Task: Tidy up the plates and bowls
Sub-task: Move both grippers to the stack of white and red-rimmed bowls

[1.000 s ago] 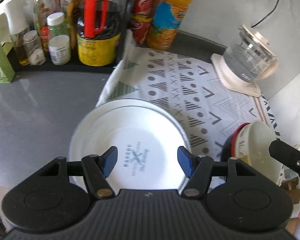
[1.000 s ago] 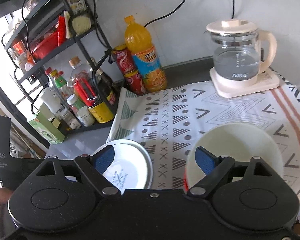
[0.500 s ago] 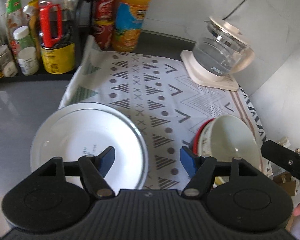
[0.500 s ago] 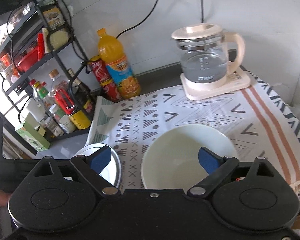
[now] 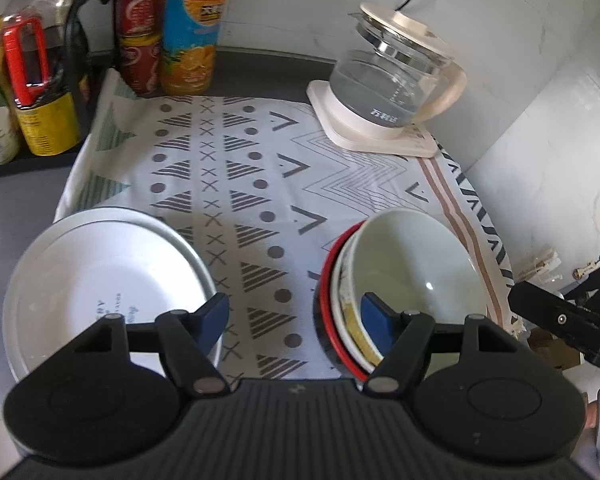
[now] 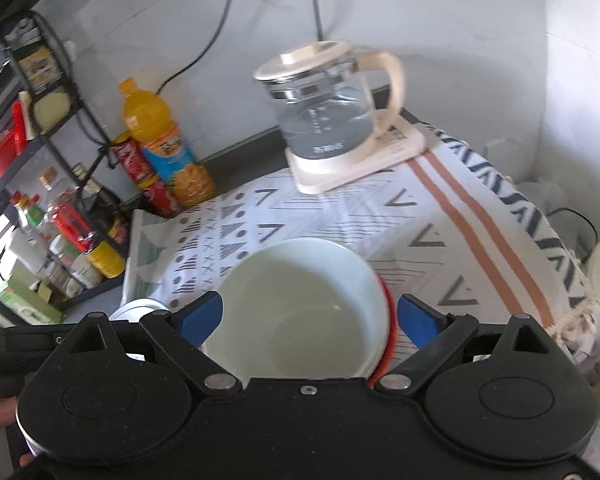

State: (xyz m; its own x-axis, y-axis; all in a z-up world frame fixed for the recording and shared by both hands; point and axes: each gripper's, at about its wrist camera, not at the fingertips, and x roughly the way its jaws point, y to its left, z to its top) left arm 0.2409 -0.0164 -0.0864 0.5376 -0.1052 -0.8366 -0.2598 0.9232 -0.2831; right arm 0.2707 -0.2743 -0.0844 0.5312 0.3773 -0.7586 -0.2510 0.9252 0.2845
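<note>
Blue-padded right gripper (image 6: 310, 318), jaws spread and empty, frames the stacked bowls (image 6: 300, 300) at lower centre; straddle the top rim squarely before closing.

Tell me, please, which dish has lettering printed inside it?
The white plate at the cloth's left edge; the stacked bowls show none.

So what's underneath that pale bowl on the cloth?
The pale bowl sits nested in another bowl with a patterned side, then a red-rimmed one. Their insides and anything beneath are covered.
</note>
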